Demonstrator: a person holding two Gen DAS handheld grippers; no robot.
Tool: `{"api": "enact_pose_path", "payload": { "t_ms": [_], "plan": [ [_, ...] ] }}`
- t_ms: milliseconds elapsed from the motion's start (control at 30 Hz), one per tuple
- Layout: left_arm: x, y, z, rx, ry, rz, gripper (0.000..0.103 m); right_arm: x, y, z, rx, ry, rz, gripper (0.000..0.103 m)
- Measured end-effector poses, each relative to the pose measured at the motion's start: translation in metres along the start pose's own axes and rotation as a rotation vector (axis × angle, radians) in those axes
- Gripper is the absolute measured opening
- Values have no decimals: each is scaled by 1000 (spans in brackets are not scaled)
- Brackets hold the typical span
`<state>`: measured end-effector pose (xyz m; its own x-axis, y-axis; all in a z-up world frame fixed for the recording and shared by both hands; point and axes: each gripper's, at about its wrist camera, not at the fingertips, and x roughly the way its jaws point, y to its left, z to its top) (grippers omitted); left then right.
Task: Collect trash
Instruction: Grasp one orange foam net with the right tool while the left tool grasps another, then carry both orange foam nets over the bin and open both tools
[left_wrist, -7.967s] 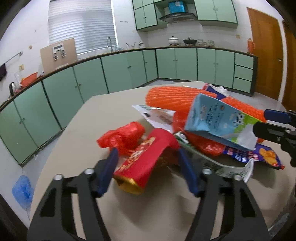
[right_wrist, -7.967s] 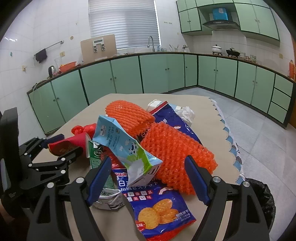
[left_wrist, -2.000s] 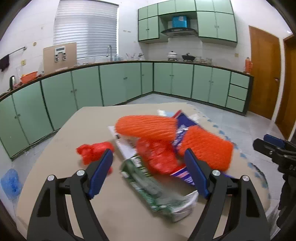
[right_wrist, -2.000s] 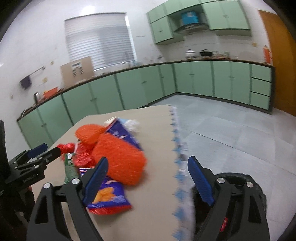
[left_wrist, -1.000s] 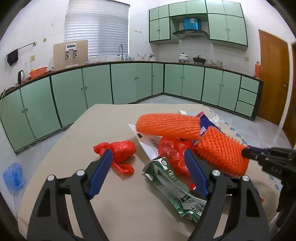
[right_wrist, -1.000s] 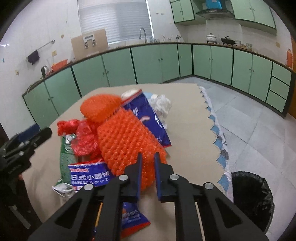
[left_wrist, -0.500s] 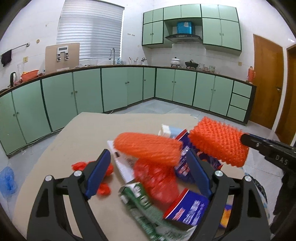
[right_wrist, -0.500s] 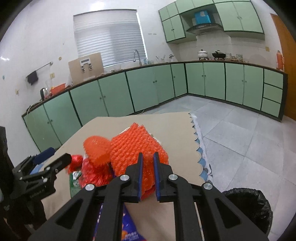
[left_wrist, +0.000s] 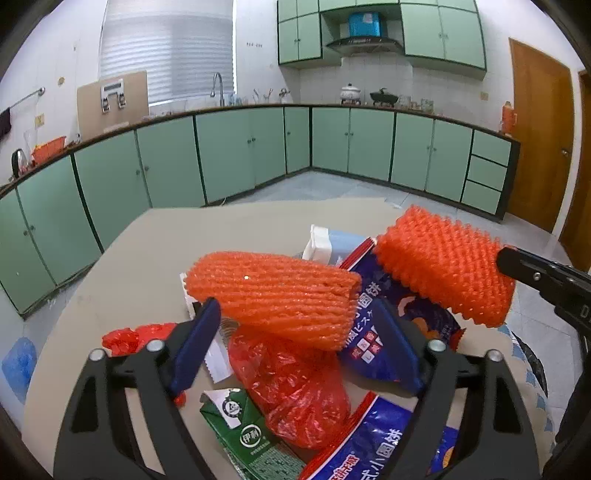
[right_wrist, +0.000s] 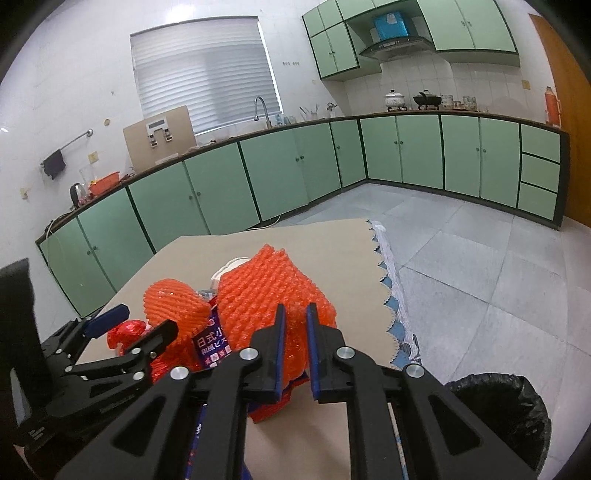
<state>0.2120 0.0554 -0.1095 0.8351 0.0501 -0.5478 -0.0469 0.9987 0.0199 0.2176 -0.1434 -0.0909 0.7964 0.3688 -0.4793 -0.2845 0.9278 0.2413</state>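
Pinching orange foam net (right_wrist: 273, 314), right gripper (right_wrist: 294, 350), bin (right_wrist: 498, 406) below table edge (right_wrist: 384, 295)

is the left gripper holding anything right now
No, the left gripper is open, its fingers spread either side of the trash pile.

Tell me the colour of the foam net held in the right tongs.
Orange foam net, clearest in the left wrist view.

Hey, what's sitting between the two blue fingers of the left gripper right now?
In the left wrist view, the open left gripper frames a crumpled red plastic bag, with the near end of an orange foam net lying over it.
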Motion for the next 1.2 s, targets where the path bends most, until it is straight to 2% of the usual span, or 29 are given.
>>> {"api": "enact_pose_path", "payload": {
  "t_ms": [100, 167, 200, 267, 367, 767, 967, 1200],
  "plan": [
    [5, 5, 2, -19, 22, -1, 55, 1, 1, 1, 3, 1, 3, 11],
    [6, 8, 1, -36, 30, -6, 38, 1, 3, 0, 0, 2, 2, 11],
    [6, 10, 0, -43, 31, -7, 35, 1, 4, -1, -1, 2, 4, 11],
    [2, 15, -2, -58, 23, -12, 22, 0, 4, -1, -1, 3, 7, 11],
    [-7, 19, -5, -70, 7, -27, 13, -1, 4, -1, -1, 3, 9, 11],
    [-49, 24, -19, -37, -18, -114, 9, -13, 13, -1, -21, -8, 15, 11],
    [-58, 29, -31, -37, -17, -118, 9, -22, 19, -9, -36, -1, 19, 11],
    [-74, 13, -32, 0, -52, -156, 9, -42, 18, -10, -33, -22, 4, 11]
  ]
}}
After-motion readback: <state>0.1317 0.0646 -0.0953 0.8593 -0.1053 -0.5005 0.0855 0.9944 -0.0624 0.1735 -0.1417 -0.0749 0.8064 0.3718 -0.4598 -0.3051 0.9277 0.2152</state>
